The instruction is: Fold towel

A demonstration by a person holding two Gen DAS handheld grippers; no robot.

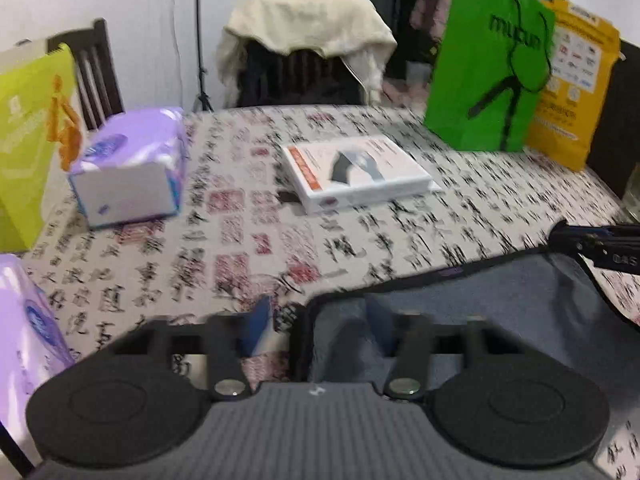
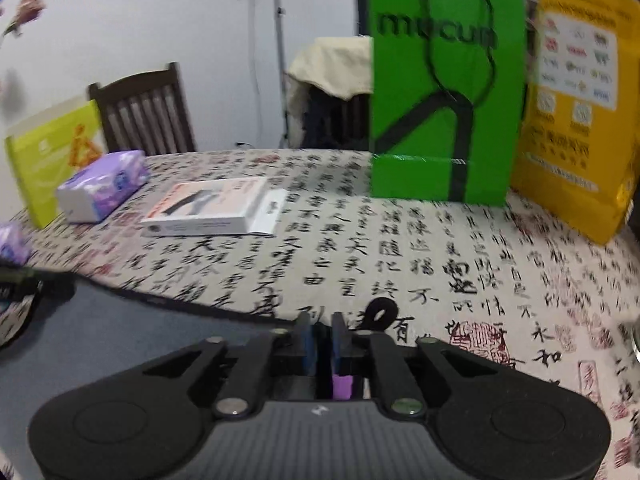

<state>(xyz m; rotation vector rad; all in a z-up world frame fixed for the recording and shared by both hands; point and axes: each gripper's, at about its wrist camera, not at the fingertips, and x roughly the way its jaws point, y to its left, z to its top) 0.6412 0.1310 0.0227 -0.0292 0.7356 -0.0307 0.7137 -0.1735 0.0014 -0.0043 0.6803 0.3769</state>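
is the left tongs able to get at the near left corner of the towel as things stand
Probably yes. The left tongs stand open with the grey towel edge running between the fingers, and nothing lies between them and the corner.

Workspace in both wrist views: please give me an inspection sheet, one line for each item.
Surface: table under calligraphy-print cloth.
Job's things: grey towel with dark edging, at the near edge.
Clutter: white box, tissue pack, green bag, yellow bag, lime bag.
Grippers: left gripper open, straddling the towel's edge; right gripper shut on the towel's corner.
Cables: nothing seen.
Surroundings: chair; second chair draped in cream cloth; stand.
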